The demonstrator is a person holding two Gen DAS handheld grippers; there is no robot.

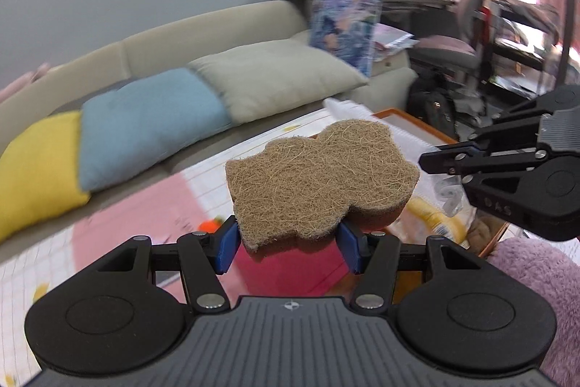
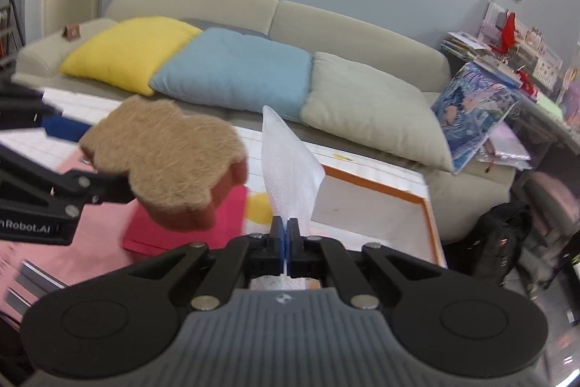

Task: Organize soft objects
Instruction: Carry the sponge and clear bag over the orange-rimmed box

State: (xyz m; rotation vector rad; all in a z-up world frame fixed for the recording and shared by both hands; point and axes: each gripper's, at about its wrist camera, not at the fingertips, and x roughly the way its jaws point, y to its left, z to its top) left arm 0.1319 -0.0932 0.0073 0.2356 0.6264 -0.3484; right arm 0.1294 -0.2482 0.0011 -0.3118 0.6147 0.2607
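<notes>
My left gripper (image 1: 288, 244) is shut on a brown scouring sponge (image 1: 319, 180) with a wavy outline and holds it in the air above the table. The sponge also shows at the left of the right wrist view (image 2: 166, 158). My right gripper (image 2: 287, 238) is shut on a thin white mesh sheet (image 2: 288, 166) that stands up from the jaws. In the left wrist view the right gripper (image 1: 435, 162) is at the right, beside the sponge, with the white sheet (image 1: 366, 117) behind it.
An orange-rimmed white tray (image 2: 424, 206) lies on the table with a yellow item (image 1: 435, 216) in it. A red pad (image 2: 188, 227) lies on pink mats. A purple fluffy cloth (image 1: 536, 271) is at the right. A sofa with yellow (image 2: 127, 50), blue and grey cushions stands behind.
</notes>
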